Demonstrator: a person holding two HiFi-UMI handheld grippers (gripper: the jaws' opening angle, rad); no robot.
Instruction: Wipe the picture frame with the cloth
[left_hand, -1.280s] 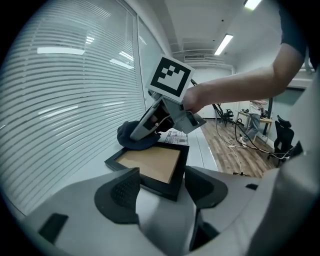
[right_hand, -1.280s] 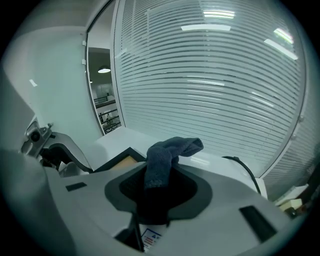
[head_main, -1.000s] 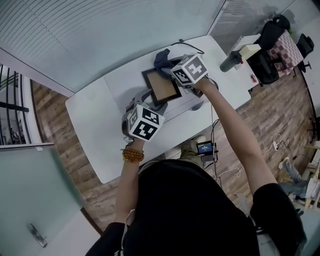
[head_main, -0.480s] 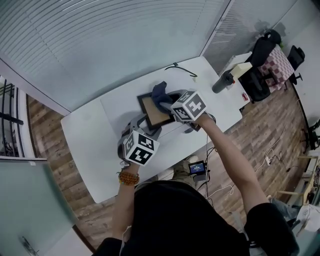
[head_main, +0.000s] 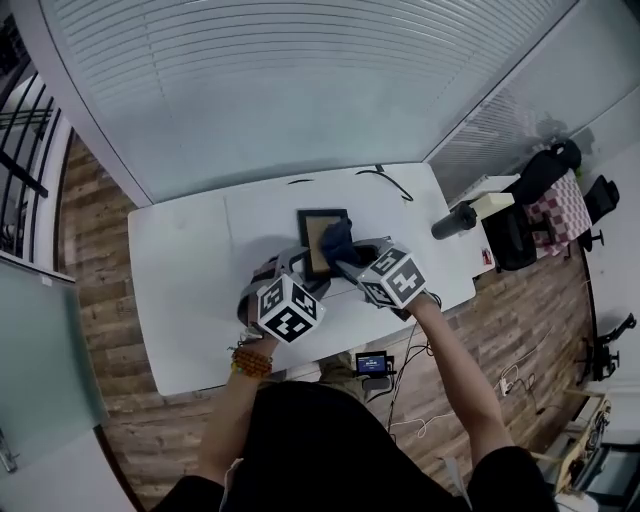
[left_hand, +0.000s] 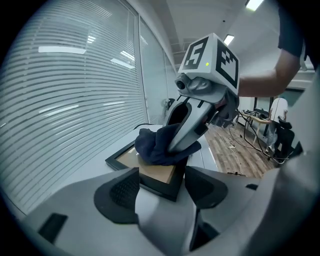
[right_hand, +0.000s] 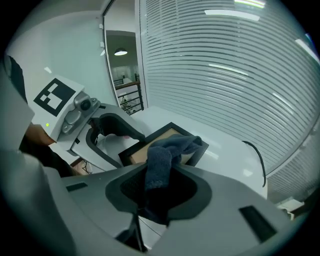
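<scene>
While the left gripper (left_hand: 161, 189) clasps the near corner of the picture frame (head_main: 313, 243) between widely spread jaws, the frame lies flat near the middle of the white surface (head_main: 190, 260). Its brown panel faces up inside a black border. In the head view this gripper meets the frame from about 7 o'clock, and the wrist behind its marker cube carries a band of brown beads (head_main: 252, 362). In the left gripper view each pad sits against one black edge of that corner.

The dark blue cloth (head_main: 338, 240) rests bunched on the right part of the panel and spills over the border toward 3 o'clock. The right gripper (right_hand: 159, 189) comes in from about 4 o'clock of the frame and is clenched on the cloth. In the right gripper view a fold of the cloth fills the gap between the pads and hangs forward onto the frame. These jaws have just been closing, with the cloth between them.

A thin black cable (head_main: 388, 180) lies on the surface at about 1 o'clock of the frame. A dark cylindrical flask (head_main: 452, 220) sits near the surface's right edge at about 3 o'clock, well apart from the frame; whether it is upright cannot be told.
</scene>
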